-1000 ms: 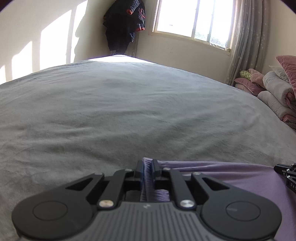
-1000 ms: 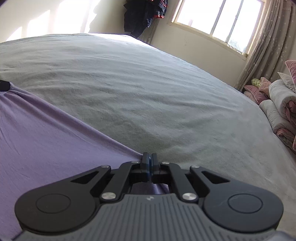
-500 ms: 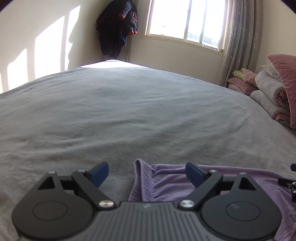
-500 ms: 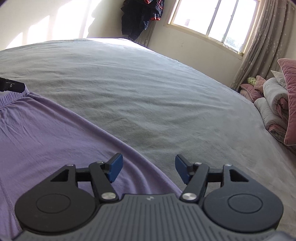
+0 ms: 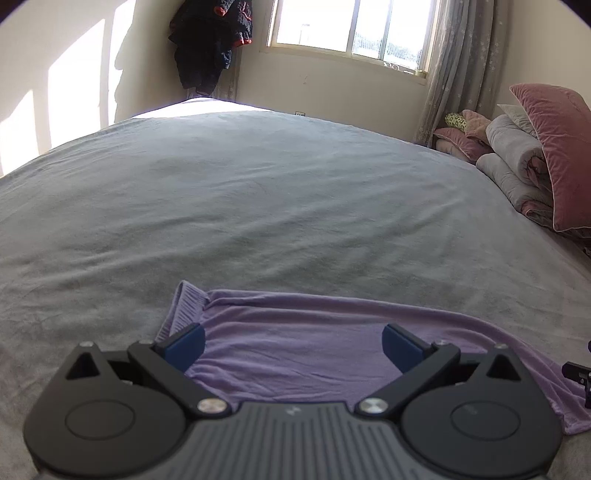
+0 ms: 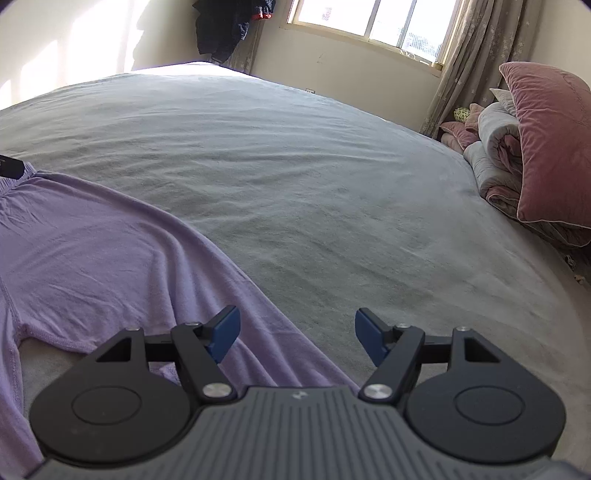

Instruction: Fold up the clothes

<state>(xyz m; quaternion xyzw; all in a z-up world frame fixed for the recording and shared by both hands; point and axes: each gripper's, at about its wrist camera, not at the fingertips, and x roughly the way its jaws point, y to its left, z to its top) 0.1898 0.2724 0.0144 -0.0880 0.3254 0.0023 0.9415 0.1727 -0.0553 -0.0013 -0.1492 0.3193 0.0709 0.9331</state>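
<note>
A lilac garment (image 5: 295,343) lies flat on the grey bed (image 5: 258,206); its ribbed waistband corner (image 5: 186,306) points away at the left. My left gripper (image 5: 293,345) is open and empty, raised just above the garment. In the right wrist view the same garment (image 6: 92,258) spreads to the left, with a leg seam near the lower left. My right gripper (image 6: 297,338) is open and empty above the garment's right edge. The tip of the right gripper shows at the far right of the left wrist view (image 5: 578,373).
Pink pillows (image 5: 554,147) and rolled grey bedding (image 5: 513,170) are stacked at the right side of the bed. Dark clothes (image 5: 210,40) hang in the far corner beside a window (image 5: 351,26) with curtains. Grey blanket stretches ahead.
Both grippers were shut on the lilac garment a second ago. Both have opened, let it drop onto the bed, and pulled back and up a little.
</note>
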